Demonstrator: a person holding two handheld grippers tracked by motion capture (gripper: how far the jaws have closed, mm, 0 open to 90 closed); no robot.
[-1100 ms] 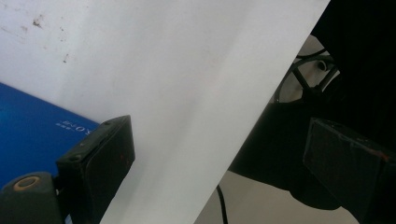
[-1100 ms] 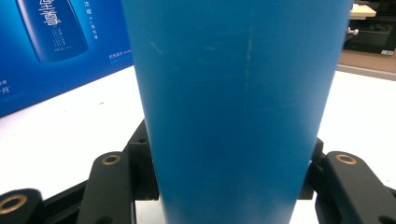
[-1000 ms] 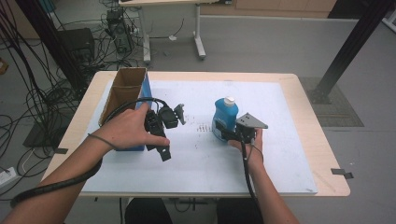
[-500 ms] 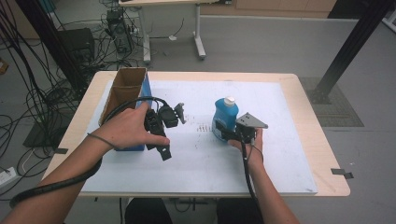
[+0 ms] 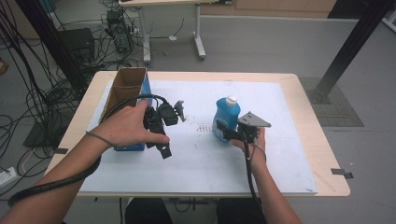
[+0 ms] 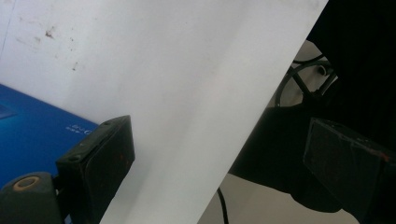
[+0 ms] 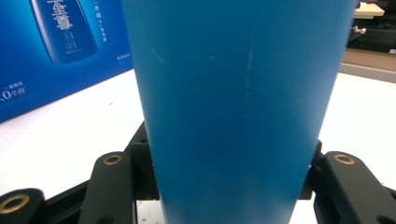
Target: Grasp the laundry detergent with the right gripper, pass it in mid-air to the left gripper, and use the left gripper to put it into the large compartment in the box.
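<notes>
The blue bottle (image 5: 227, 117) stood upright on the desk (image 5: 289, 140), long axis vertical, white cap up. The right gripper (image 5: 232, 134) clasped its lower body from the person's side — in the right gripper view the jaws sat against both flanks of the bottle (image 7: 238, 107). The open-topped carton (image 5: 126, 100) stood to the bottle's left, well apart; nothing could be made out inside it. The left gripper (image 5: 164, 128) hovered beside the carton, jaws spread and empty — it was the nearer one to the carton.

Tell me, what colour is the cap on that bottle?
White. The cap tops the blue bottle; the high view shows it best.
</notes>
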